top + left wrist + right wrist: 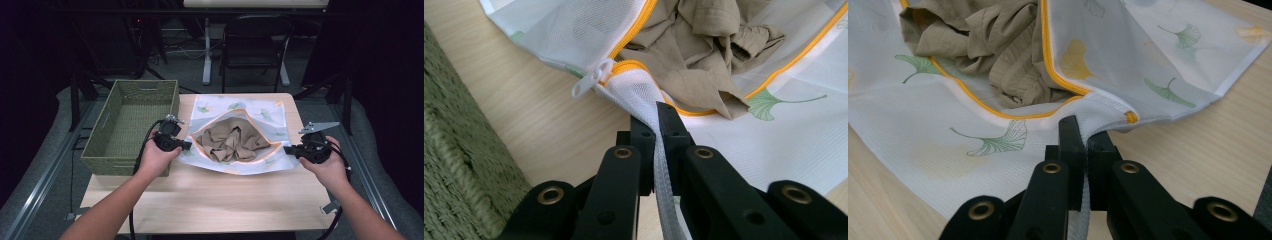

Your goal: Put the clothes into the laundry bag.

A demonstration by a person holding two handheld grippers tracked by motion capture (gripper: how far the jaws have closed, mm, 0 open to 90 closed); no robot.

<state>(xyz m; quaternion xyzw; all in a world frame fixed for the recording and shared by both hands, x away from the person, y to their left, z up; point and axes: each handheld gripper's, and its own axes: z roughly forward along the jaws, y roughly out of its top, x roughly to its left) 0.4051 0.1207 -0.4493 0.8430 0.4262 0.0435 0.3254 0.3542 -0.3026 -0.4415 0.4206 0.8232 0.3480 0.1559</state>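
Beside the basket, both grippers clamp the mesh bag; overpulling could tear its zipper.

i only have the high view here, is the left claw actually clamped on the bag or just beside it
Observer: Clamped. In the left gripper view, the left claw pinches the white mesh edge of the laundry bag beside the zip's end.
Operator: where's the zipper pull
Observer: The white zipper pull hangs free just beyond that claw, at the end of the orange zipper.
Operator: and the right claw
Observer: The right claw is shut on the bag's hem, next to the zip's orange end stop.
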